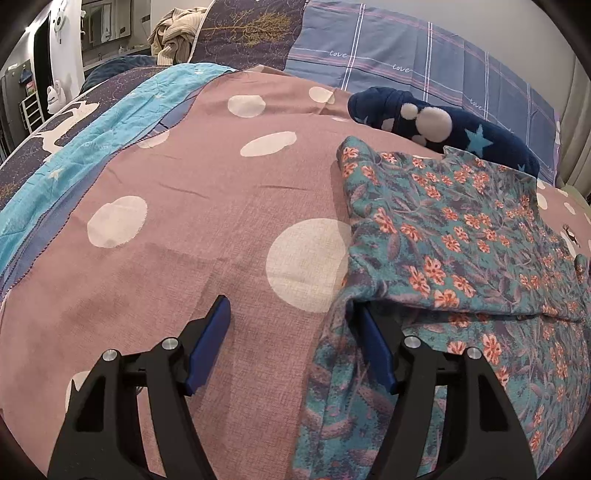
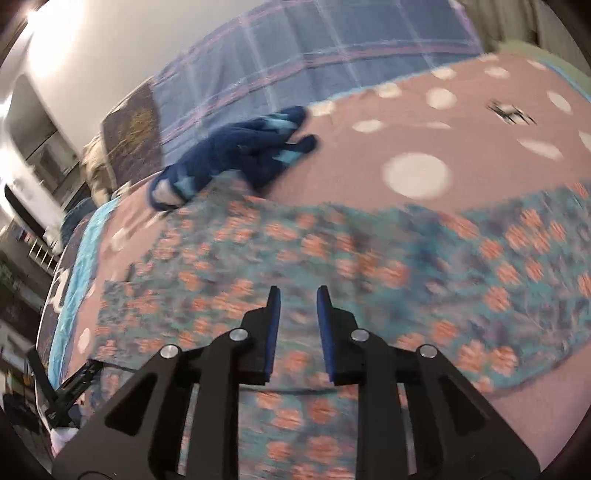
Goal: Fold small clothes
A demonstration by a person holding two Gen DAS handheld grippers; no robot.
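A teal floral garment (image 1: 454, 236) lies partly folded on the pink dotted bedspread (image 1: 192, 229), at the right of the left wrist view. My left gripper (image 1: 291, 314) is open at the garment's left edge; its right finger (image 1: 373, 350) is tucked under the cloth, its left finger rests over bare bedspread. In the blurred right wrist view the same garment (image 2: 332, 258) spreads below my right gripper (image 2: 297, 295), which is open with a narrow gap and holds nothing. A dark blue fleece garment (image 1: 443, 122) with stars and white pompoms lies behind it (image 2: 236, 158).
A blue plaid pillow (image 1: 406, 51) and a dark patterned pillow (image 1: 251, 33) stand at the head of the bed. A turquoise blanket (image 1: 92, 140) runs along the bed's left side. A beige heap of clothes (image 1: 173, 33) sits behind. A black tripod-like stand (image 2: 62, 391) is beside the bed.
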